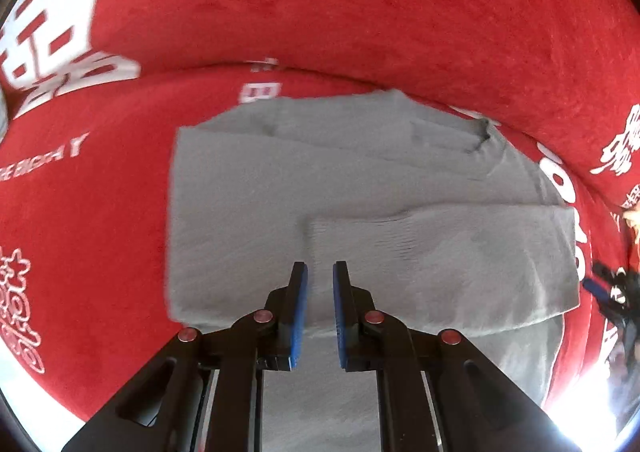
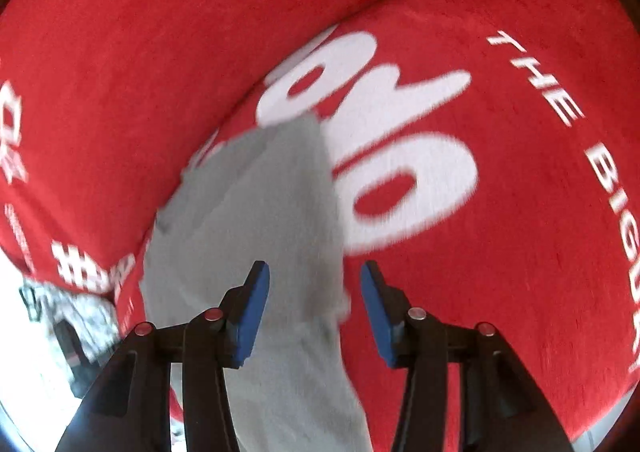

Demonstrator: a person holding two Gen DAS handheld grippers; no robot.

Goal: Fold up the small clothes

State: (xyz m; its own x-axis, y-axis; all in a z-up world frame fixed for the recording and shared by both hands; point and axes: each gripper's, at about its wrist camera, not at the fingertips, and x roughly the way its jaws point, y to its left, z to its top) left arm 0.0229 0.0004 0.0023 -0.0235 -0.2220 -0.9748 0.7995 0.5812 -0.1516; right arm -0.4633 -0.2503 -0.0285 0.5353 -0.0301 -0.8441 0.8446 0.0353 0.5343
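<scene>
The left claw (image 1: 320, 272) points steeply down over a grey garment (image 1: 260, 192) that lies flat on a red plush cover (image 1: 100, 232) printed with white lettering. Its blue pads (image 1: 301, 292) stand close together with only a narrow slit between them, and nothing is pinched there; the grey cloth shows through the slit from below. To the left of this claw the garment ends in a straight edge, with bare red cover beyond it. Ahead of the claw the cloth spreads out wide and smooth up to a rise in the red cover. To the right of the tips a second grey layer (image 1: 440, 252) lies folded across the first, its upper edge running sideways away from the claw. Near the far right edge of this view a dark shape with a blue part is too blurred to name. The right claw (image 2: 316, 272) also tilts downward, and its jaws stand well apart, gripping nothing. The garment (image 2: 260, 204) lies under and ahead of its left pad (image 2: 252, 316), reaching into the gap between the pads without touching either. Under the right pad (image 2: 378, 316) and to its right there is only the red cover (image 2: 520, 212) with large white characters (image 2: 400, 172). Far to the left of this claw, a pale patterned thing (image 2: 72, 304) is too blurred to tell.
</scene>
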